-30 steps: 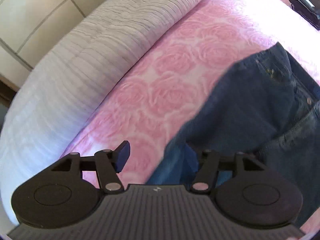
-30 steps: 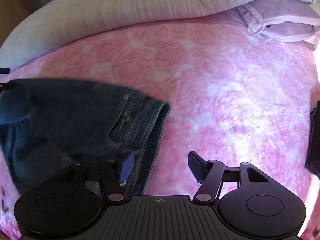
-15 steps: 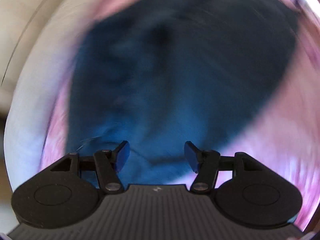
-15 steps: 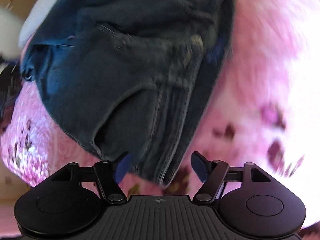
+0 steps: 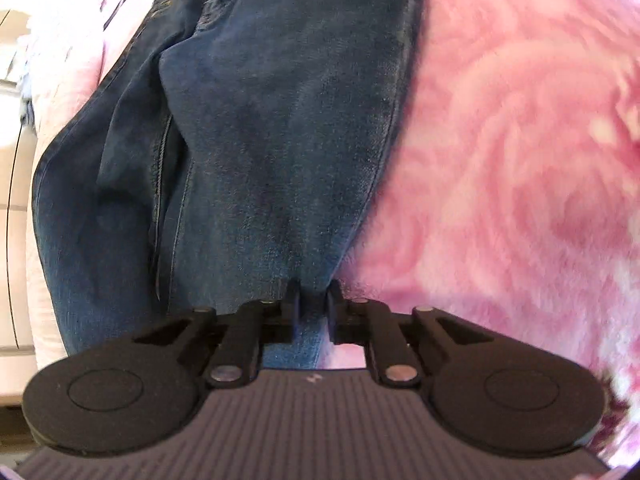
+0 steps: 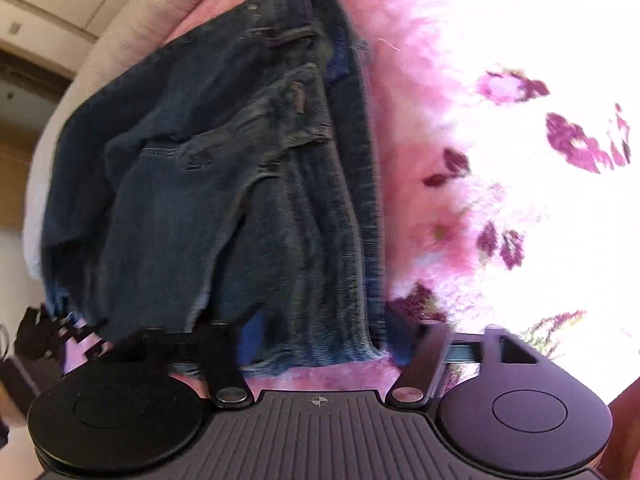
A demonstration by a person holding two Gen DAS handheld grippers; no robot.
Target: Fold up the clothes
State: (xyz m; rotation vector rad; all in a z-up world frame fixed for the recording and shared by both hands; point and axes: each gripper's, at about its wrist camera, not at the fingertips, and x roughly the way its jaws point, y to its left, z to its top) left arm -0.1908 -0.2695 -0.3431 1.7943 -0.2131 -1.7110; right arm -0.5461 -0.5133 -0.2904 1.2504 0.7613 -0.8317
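Jeans (image 5: 280, 128) lie on the bed's pink blanket (image 5: 520, 160), already doubled lengthwise, one leg stacked on the other; waistband and pockets visible in the right wrist view. Judged partly folded: lengthwise fold done, crosswise folds toward the waist left.

Left hand-held gripper (image 5: 312, 304): jaws just closed, now clenched on a pinch of denim at the near edge of the jeans. Right hand-held gripper (image 6: 320, 332): jaws just narrowed, straddling the near denim edge with cloth between them; blurred, no firm pad contact visible, so read as not yet gripping.

Next step, as judged: complete right-side grip, then carry the near end over the far part. Beyond the blanket: pale quilt (image 6: 120, 40) along the far bed edge.
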